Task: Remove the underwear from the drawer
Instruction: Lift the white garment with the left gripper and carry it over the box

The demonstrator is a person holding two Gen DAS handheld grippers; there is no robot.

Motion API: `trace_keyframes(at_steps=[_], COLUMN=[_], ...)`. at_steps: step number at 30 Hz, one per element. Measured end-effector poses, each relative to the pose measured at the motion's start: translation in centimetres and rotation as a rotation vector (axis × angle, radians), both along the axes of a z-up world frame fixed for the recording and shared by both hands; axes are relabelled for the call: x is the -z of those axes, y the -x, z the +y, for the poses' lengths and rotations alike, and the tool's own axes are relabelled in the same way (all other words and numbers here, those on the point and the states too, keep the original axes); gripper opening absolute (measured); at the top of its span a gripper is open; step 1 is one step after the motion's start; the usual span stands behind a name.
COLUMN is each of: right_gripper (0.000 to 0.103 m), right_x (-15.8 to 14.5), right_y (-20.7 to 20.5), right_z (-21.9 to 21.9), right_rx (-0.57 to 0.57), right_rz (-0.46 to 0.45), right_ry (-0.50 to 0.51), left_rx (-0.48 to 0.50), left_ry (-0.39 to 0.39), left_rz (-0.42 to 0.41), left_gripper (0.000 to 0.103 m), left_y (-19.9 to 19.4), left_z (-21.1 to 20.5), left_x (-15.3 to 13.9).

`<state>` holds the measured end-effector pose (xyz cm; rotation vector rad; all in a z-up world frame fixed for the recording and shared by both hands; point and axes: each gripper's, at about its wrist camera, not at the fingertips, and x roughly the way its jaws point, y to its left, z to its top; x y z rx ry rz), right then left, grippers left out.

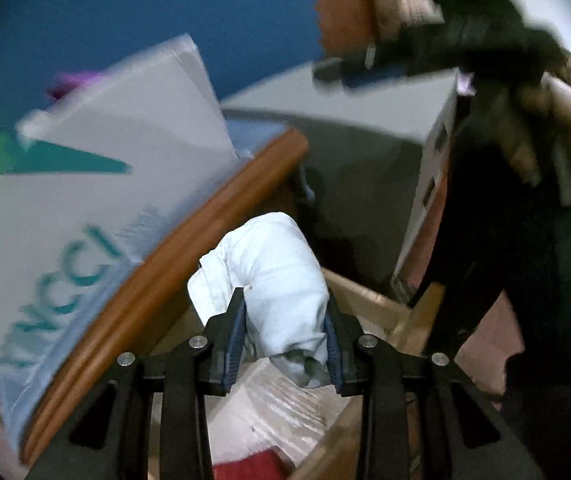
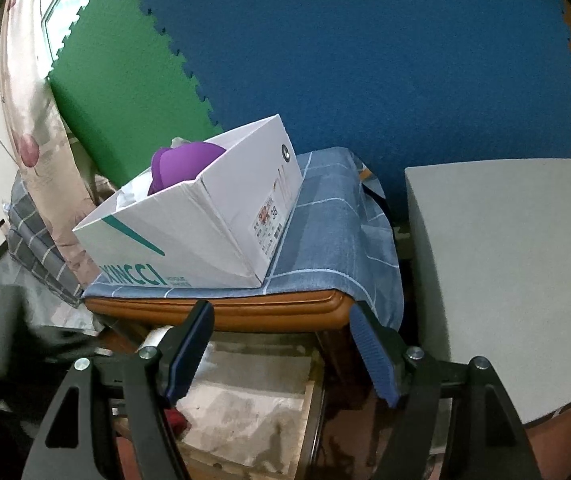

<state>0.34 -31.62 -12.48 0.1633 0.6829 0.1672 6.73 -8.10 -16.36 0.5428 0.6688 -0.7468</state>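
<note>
A bundle of white underwear point(image 1: 269, 256) hangs between the blue pads of my left gripper point(image 1: 284, 300), which is shut on it. It is held in the air above the open wooden drawer point(image 1: 369, 304), beside the brown tabletop edge point(image 1: 157, 276). The left wrist view is motion-blurred. My right gripper point(image 2: 280, 312) stands open with nothing between its fingers, over the drawer point(image 2: 313, 400), whose bottom is lined with pale paper. A red cloth point(image 2: 175, 418) lies at the drawer's near left.
A white shoe box point(image 2: 189, 224) holding a purple garment point(image 2: 183, 164) sits on a blue checked cloth point(image 2: 325, 232) on the table. A grey flat surface point(image 2: 505, 280) stands to the right. Blue and green foam mats cover the wall behind.
</note>
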Motion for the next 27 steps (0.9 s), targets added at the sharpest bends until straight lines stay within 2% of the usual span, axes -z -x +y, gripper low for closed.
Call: trace_keyframes(at_steps=[6,10,13,14,19,21,24,27], right_gripper=[0.072,0.072,0.072,0.072,0.072,0.072,0.072,0.072], right_x=[0.4,0.6,0.6,0.6,1.0,1.1,1.3,1.4], right_y=[-0.5,-0.5,-0.5,-0.5,-0.6,-0.6,-0.4,-0.4], right_z=[1.7,2.5,2.9,3.1,3.7,4.0,4.6,5.1], right_rx=[-0.026,-0.044,-0.052,-0.056,-0.065,-0.075,-0.084,-0.092], right_rz=[0.015,0.028,0.031,0.033,0.055,0.063,0.067,0.069], right_ry=[0.075,0.117,0.135,0.141,0.182,0.204,0.233,0.255], left_rx=[-0.15,-0.215,-0.263,-0.272,-0.377,-0.416,-0.473,-0.517], left_ry=[0.076,0.111,0.138,0.148,0.244,0.277,0.326,0.346], left_rz=[-0.116,-0.187,-0.256,-0.273,-0.39,-0.424,-0.479,-0.524], left_gripper=[0.031,0.031,0.032,0.032,0.032,0.032,0.033,0.033], left_y=[3.2,5.2,5.4,5.7,6.4,6.7,7.0,6.8], left_z=[3.6,5.9,7.8,8.7,12.4,13.2,15.2,16.1], left_x=[-4.9,-9.4,-12.8,-12.8,-19.1,-20.1,-23.4,-25.5])
